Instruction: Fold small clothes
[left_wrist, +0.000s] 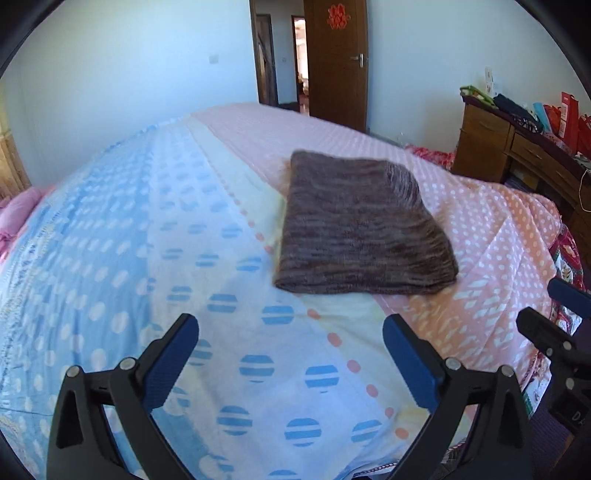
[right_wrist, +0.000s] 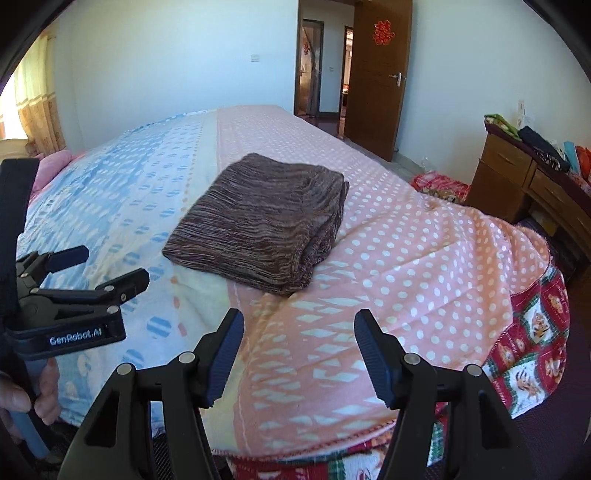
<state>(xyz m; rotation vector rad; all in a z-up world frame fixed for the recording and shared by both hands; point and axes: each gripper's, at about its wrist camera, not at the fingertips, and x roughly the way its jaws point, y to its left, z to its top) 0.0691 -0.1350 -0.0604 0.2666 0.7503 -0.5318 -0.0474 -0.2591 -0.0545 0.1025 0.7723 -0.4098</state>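
Note:
A brown knitted garment (left_wrist: 362, 225) (right_wrist: 262, 221) lies folded into a thick rectangle on the bed, across the seam between the blue and pink covers. My left gripper (left_wrist: 290, 332) stands open over the blue-dotted cover, short of the garment's near edge, with nothing between its fingers. My right gripper (right_wrist: 299, 328) is open too, above the pink cover, a little back from the garment's near corner and empty. In the right wrist view the left gripper (right_wrist: 107, 266) shows at the left edge, held by a hand (right_wrist: 22, 391).
The bed (right_wrist: 424, 258) has a blue dotted cover on the left and a pink dotted one on the right. A red patterned blanket (right_wrist: 528, 350) hangs off its right corner. A wooden dresser (right_wrist: 524, 177) with clutter stands right. An open brown door (right_wrist: 376, 74) is beyond.

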